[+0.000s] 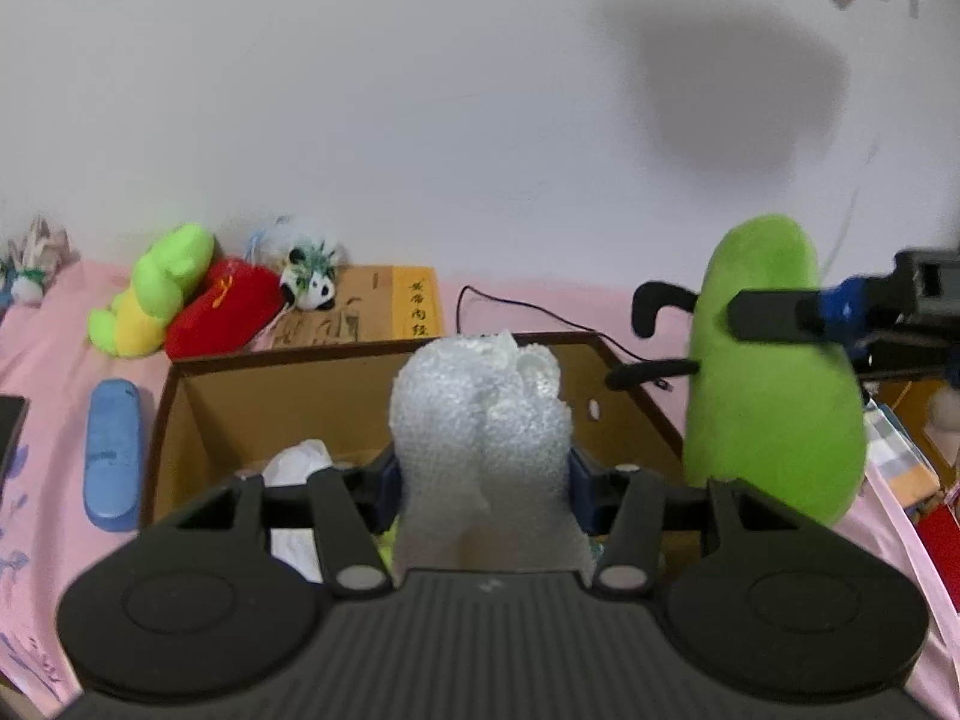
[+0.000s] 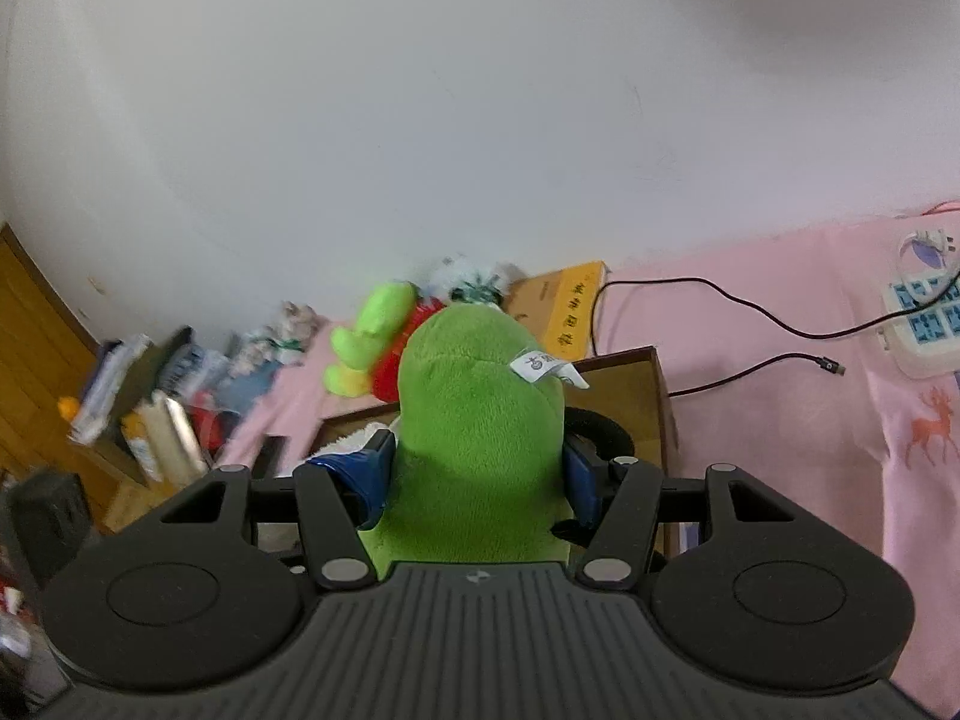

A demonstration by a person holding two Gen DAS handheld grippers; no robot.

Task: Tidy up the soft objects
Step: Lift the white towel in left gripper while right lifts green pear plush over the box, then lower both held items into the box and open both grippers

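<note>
Left gripper [image 1: 480, 474] clamped on a wad of white foam wrap [image 1: 480, 420], blue pads pressed into both sides, held above the open cardboard box [image 1: 372, 384]. Right gripper [image 2: 474, 474] clamped on a green plush toy [image 2: 480, 420], white tag near its top; from the left wrist view this toy hangs just right of the box, thin black limbs sticking out.

Box holds something white, mostly hidden behind the left gripper. Box sits on a pink sheet [image 2: 780, 420] with deer print. Plain white wall [image 1: 420, 120] behind.

Against the wall: light green and yellow plush [image 1: 150, 294] touching a red plush [image 1: 225, 315], small panda plush [image 1: 309, 285], yellow-brown book [image 1: 390, 303]. Blue case [image 1: 111, 450] left of box. Black cable [image 2: 750, 312] runs across the sheet toward a power strip [image 2: 924, 318], cut off at frame edge. Cluttered wooden shelf [image 2: 138, 420] at left, blurred, contents unreadable.
</note>
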